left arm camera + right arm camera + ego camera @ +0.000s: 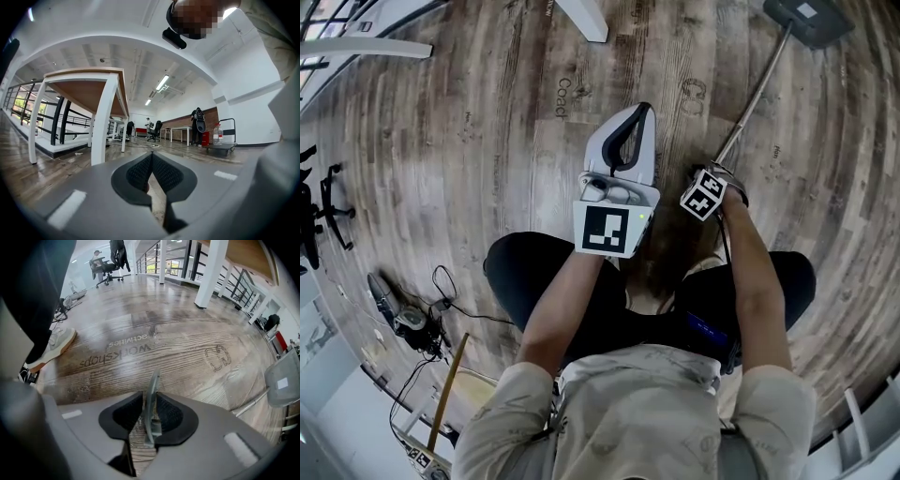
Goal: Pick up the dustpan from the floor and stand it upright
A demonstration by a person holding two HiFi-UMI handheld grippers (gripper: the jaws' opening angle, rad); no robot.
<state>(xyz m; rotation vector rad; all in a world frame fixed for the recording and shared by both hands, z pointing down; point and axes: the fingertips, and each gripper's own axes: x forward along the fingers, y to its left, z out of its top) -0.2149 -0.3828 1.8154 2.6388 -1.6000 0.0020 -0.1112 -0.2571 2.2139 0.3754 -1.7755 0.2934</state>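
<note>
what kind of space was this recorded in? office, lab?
Probably an open-plan office or workshop space, indoors. The wood-plank floor carries printed lettering that includes "workshops". There is also a white-legged table, a rolling office chair and a strip light on a white ceiling.

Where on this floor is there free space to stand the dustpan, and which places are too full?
Bare floor lies left of the left tongs, up to the white table leg. More lies right of the dustpan handle. Crowded: the cables at lower left and the person's knees.
</note>
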